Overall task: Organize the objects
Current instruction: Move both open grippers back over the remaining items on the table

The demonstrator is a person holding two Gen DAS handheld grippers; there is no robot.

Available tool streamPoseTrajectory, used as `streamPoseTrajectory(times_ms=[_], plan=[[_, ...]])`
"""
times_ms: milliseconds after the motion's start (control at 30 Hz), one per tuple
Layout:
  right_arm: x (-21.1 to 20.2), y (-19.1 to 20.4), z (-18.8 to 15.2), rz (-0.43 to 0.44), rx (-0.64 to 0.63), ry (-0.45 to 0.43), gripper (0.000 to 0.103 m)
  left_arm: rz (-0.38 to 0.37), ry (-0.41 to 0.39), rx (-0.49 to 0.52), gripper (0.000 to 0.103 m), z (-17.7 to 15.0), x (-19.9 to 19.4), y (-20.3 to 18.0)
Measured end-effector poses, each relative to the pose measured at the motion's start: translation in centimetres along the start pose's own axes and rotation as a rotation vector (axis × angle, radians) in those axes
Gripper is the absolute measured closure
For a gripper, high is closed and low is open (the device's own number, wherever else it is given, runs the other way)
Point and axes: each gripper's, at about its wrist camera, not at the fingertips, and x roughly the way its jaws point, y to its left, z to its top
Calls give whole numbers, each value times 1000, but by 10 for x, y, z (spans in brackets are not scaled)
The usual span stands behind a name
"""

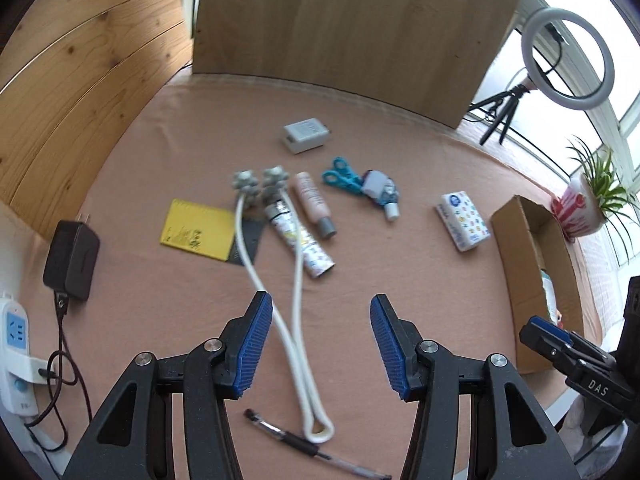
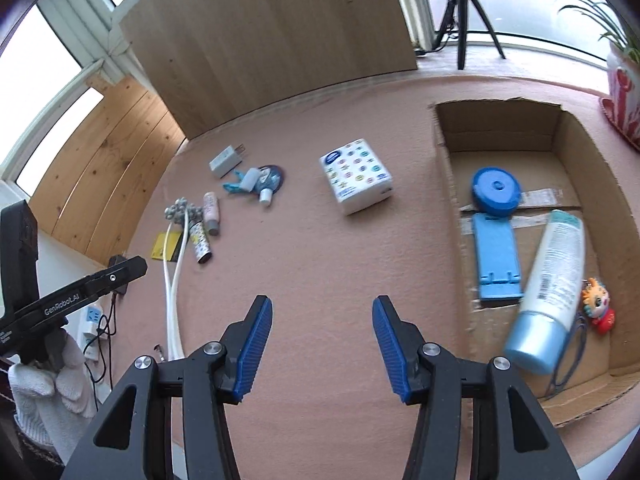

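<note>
My left gripper (image 1: 321, 312) hangs open over a white looped cord (image 1: 298, 292) with grey bead ends; nothing sits between its blue pads. Beyond it lie a patterned tube (image 1: 302, 240), a pink bottle (image 1: 314, 204), teal scissors (image 1: 340, 178), a small spray bottle (image 1: 382, 192), a white charger (image 1: 306, 135), a yellow card (image 1: 198, 229), a tissue pack (image 1: 464, 220) and a pen (image 1: 304, 446). My right gripper (image 2: 322, 314) is open over bare cloth, left of the cardboard box (image 2: 444, 152). In the box lie a blue stand (image 2: 496, 232), a lotion tube (image 2: 554, 288) and a toy charm (image 2: 598, 304).
A black adapter (image 1: 72, 260) and a white power strip (image 1: 14, 344) lie at the left edge. A wooden board (image 1: 352, 36) stands at the back. A ring light (image 1: 568, 56) and a potted plant (image 1: 584, 204) stand at the right. A gloved hand (image 2: 44, 380) holds the left gripper's body.
</note>
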Motion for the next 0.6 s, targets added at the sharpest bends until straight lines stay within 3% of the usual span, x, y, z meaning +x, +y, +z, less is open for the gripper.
streamPoseTrajectory(times_ms=[133,400,600], plan=[[21,36,-8,41,-58,63,55,13,16,-55,48,-4,7,34],[57,104,-18,80,-149,149,55,-29,47,-92,50,8,32,62],[76,118,-9,91,-90,156,55,-87,67,-87,53,10,43,72]])
